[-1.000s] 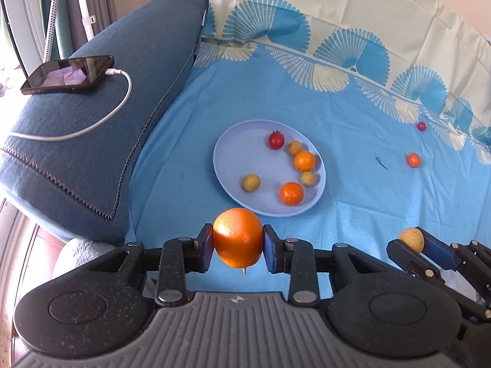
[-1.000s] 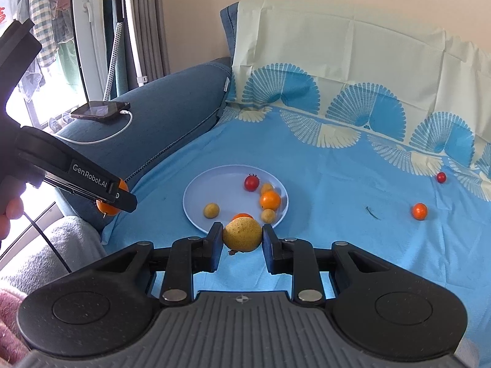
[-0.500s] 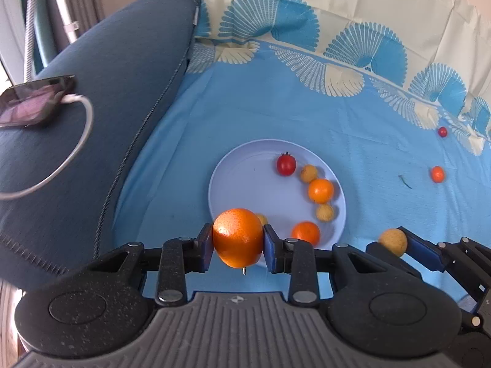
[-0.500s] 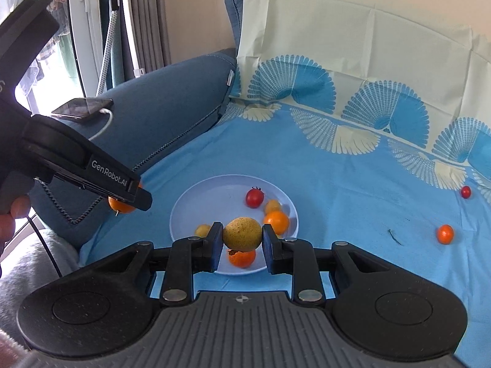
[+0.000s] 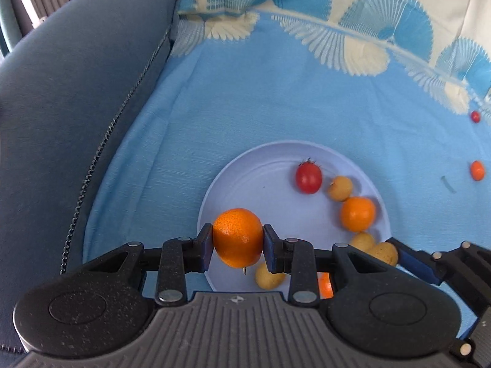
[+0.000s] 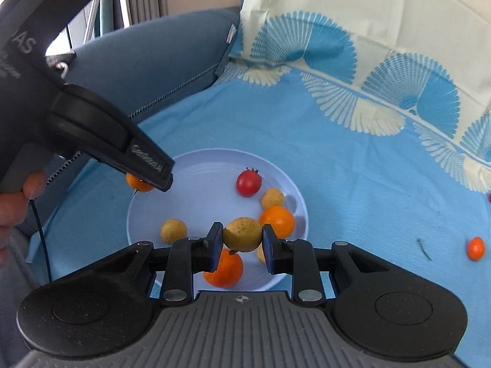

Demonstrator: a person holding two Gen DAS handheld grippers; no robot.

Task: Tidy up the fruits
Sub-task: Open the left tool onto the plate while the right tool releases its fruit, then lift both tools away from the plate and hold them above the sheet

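On the blue cloth beside the sofa armrest (image 5: 76, 98), a pale plate (image 5: 245, 184) collects the fruit. At its left edge, the left tool (image 5: 238, 247) pinches an orange (image 5: 238, 237) between its pads, carried just above the rim, presumably for release onto the bare part of the plate. Further right, the right tool (image 6: 242, 242) pinches a yellowish fruit (image 6: 242, 233) above the fruit already gathered: a red tomato (image 6: 248, 182), small yellow fruits and oranges. Farthest right, a small orange fruit (image 6: 475, 248) and a small red fruit (image 5: 475, 116) lie loose on the cloth, well apart from the plate, not yet collected.
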